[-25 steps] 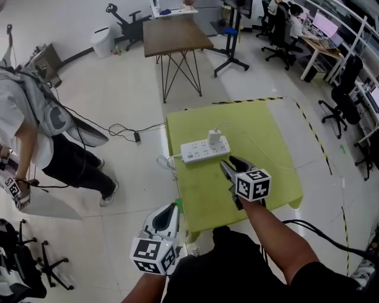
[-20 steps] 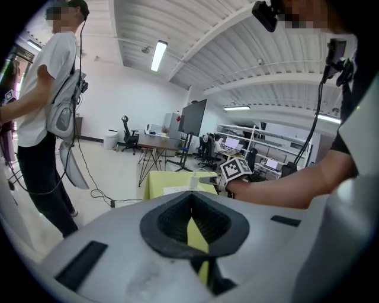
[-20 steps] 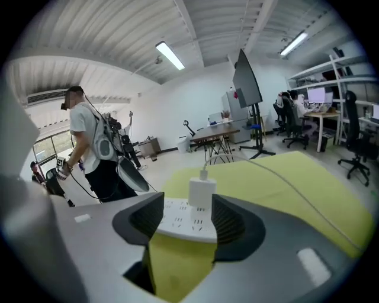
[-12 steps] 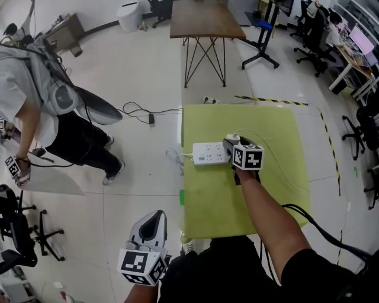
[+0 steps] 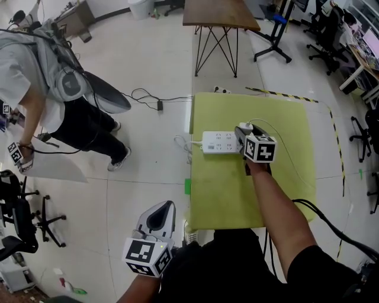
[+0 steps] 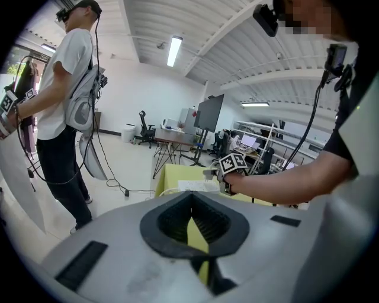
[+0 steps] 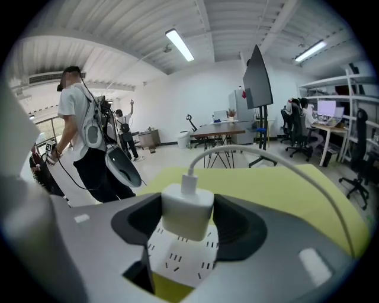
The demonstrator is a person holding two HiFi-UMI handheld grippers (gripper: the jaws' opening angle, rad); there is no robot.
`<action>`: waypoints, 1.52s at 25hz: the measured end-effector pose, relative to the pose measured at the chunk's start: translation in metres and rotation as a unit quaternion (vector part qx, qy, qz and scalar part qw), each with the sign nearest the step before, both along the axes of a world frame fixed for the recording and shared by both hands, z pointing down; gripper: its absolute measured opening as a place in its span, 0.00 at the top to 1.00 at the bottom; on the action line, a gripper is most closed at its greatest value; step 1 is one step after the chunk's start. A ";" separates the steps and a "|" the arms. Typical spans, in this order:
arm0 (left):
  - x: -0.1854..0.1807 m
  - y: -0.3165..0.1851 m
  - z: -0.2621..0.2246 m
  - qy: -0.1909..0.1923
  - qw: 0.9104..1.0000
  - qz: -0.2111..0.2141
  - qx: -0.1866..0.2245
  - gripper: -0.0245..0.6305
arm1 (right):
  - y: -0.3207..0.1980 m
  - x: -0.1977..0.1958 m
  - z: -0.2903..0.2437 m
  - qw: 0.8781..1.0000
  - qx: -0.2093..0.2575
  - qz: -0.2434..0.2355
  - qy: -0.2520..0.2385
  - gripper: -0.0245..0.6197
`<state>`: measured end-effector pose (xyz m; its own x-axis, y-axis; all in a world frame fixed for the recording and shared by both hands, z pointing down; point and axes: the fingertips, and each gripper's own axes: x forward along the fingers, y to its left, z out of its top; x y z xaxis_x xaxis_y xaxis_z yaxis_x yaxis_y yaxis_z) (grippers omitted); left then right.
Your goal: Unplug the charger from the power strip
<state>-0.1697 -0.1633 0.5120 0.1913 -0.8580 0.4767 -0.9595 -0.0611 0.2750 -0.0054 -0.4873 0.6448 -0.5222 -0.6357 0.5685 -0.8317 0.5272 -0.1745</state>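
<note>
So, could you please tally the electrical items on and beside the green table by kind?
power strip: 1
charger: 1
white cables: 2, the charger's lead and the strip's cord
Total: 4

Pale tiled floor (image 5: 148, 71) all round. Twelve o'clock: a brown table (image 5: 220, 13) on black wire legs. Office chairs (image 5: 323, 35) crowd in at two, black-and-yellow tape (image 5: 284, 95) at one. Overhead, a strip light (image 7: 179, 44) glows against white walls (image 7: 195, 100).
</note>
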 end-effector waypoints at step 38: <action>0.002 0.067 -0.023 0.021 0.995 0.082 0.046 0.95 | 0.310 0.008 0.060 0.973 -0.163 -0.132 0.095 0.55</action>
<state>-0.1679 -0.0968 0.4887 0.3512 -0.8531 0.3859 -0.9221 -0.2437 0.3004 0.0027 -0.1771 0.7046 -0.5089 -0.2632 0.8196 -0.7082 0.6693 -0.2248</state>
